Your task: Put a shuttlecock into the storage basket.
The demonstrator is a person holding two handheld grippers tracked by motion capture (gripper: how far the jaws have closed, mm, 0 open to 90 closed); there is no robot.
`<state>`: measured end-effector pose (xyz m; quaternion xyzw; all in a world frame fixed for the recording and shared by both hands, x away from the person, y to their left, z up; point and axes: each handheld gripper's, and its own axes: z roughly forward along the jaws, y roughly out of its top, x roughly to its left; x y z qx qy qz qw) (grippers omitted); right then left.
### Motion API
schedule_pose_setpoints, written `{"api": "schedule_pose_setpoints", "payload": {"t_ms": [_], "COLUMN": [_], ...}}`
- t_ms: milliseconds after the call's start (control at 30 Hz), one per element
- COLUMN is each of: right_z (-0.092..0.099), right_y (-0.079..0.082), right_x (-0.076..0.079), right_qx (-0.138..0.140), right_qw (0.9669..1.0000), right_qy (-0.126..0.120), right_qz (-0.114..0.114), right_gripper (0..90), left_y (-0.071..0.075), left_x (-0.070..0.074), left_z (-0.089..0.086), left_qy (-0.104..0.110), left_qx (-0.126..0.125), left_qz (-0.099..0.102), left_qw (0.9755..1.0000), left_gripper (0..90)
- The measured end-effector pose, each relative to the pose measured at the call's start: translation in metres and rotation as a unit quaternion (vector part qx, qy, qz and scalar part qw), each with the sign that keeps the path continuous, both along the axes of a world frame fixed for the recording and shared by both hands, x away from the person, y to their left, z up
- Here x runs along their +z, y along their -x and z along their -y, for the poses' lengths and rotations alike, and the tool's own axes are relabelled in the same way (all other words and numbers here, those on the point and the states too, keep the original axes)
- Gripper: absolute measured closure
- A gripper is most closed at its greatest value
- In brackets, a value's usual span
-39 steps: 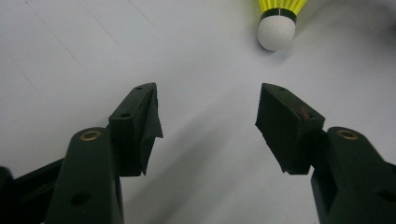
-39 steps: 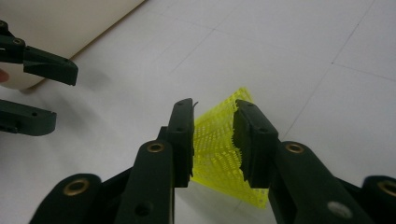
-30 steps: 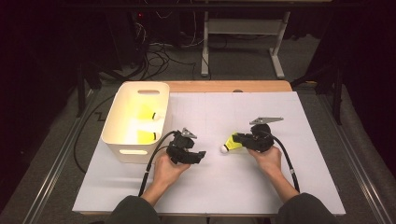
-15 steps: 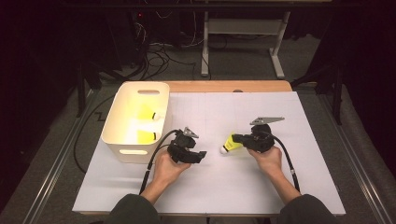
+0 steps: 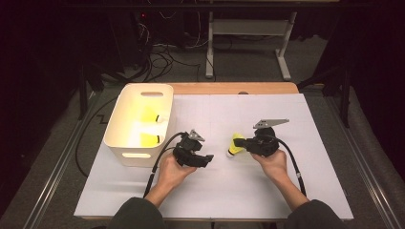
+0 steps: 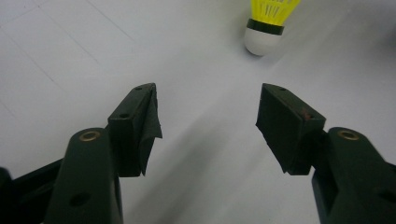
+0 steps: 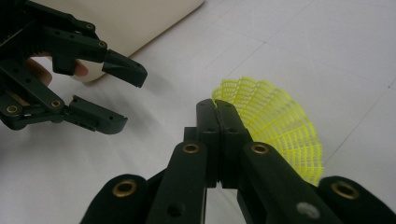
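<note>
White sheet-covered table (image 5: 296,191), dark floor with cables beyond. Left: cream plastic tub (image 5: 125,143) holding yellow shuttlecocks (image 5: 149,139). Centre: left gripper (image 5: 204,159), jaws spread, empty; its view shows a white cork base. Right: right gripper (image 5: 237,141), jaws pressed together, pinching the rim of a yellow mesh-skirted shuttlecock (image 5: 234,145). No legible writing.
</note>
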<state>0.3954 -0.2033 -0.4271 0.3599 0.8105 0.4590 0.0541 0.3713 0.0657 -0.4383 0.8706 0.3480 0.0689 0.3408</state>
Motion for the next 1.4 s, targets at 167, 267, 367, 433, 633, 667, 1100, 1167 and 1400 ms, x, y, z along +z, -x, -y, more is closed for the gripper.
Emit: {"api": "schedule_pose_setpoints", "payload": {"t_ms": [167,267,367,433,633,667,1100,1167,1400], "right_z": [-0.001,-0.001,-0.002,-0.004,-0.008,-0.009,-0.028,-0.031,-0.040], "right_y": [0.001,0.001,0.002,0.002,0.003,0.003,0.004,0.005,0.006], "right_x": [0.001,0.002,0.003,0.003,0.004,0.004,0.010,0.011,0.012], "right_qx": [0.005,0.007,0.011,0.013,0.021,0.022,0.045,0.050,0.060], "right_qw": [1.0000,0.9999,0.9998,0.9997,0.9993,0.9992,0.9982,0.9979,0.9971], "right_qy": [-0.007,-0.013,-0.018,-0.022,-0.031,-0.032,-0.041,-0.042,-0.046], "right_qz": [0.000,-0.003,-0.003,-0.003,-0.001,-0.002,-0.001,0.000,-0.001], "right_gripper": [90.0,90.0,90.0,90.0,90.0,90.0,90.0,90.0,90.0], "left_y": [0.000,0.000,-0.001,-0.001,-0.003,-0.003,-0.005,-0.006,-0.007], "left_x": [-0.001,0.002,0.003,0.003,0.000,0.000,-0.001,-0.002,-0.004], "left_z": [0.004,0.007,0.010,0.012,0.016,0.017,0.020,0.020,0.022], "left_qy": [-0.001,-0.003,-0.002,-0.004,-0.004,-0.004,0.009,0.013,0.019], "left_qx": [-0.006,-0.013,-0.017,-0.020,-0.028,-0.029,-0.032,-0.030,-0.030], "left_qz": [-0.002,0.001,0.000,-0.002,-0.009,-0.009,-0.015,-0.016,-0.021], "left_qw": [1.0000,0.9999,0.9999,0.9998,0.9996,0.9995,0.9993,0.9993,0.9992], "left_gripper": [39.0,38.7,38.7,38.6,38.4,38.4,38.4,38.4,40.3]}}
